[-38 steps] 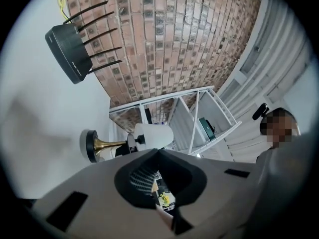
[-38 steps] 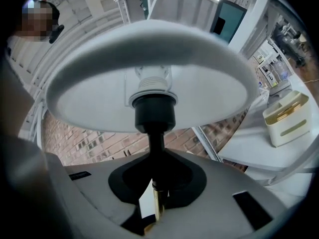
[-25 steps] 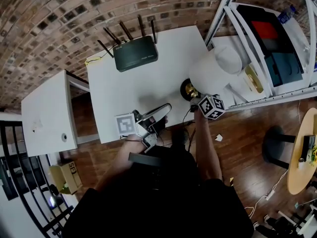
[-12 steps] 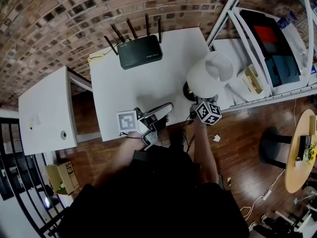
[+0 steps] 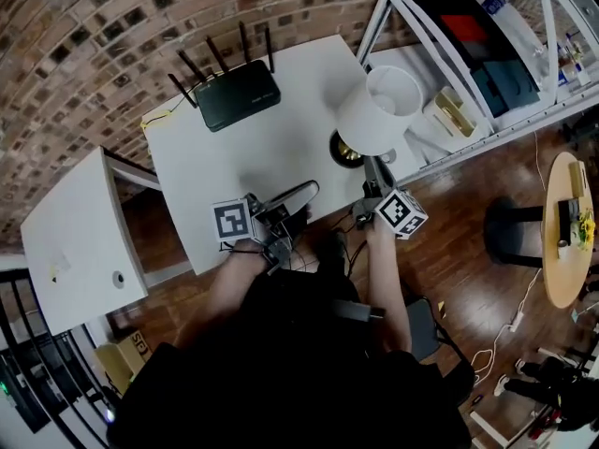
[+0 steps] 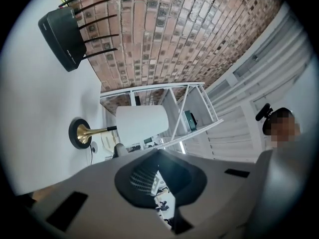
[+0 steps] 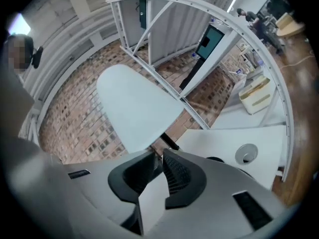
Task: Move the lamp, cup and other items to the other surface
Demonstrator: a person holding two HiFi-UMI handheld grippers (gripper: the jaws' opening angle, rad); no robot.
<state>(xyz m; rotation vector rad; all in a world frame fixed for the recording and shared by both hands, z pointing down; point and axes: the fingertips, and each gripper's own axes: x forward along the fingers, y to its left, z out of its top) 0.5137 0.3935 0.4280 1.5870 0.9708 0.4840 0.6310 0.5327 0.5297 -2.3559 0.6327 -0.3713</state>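
Lamp [image 5: 378, 112] right off the tips of the right gripper [image 7: 158, 154]: its fingers [image 7: 178, 176] have just been closing, down to a narrow slit, nothing pinched, the dark stem [image 7: 169, 143] just beyond them. It stands upright at the right side of the table [image 5: 281, 148]. Over the near edge hovers the left gripper [image 6: 158, 152], fingertips meeting, empty. Black router [image 5: 234, 94] sits far left.

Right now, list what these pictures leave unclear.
1. Right gripper: its jaws have just been closing, but whether they pinch the lamp stem is unclear; their own tips hide it in the right gripper view, the lampshade in the head view.
2. Shelf items: too small to name in the head view.
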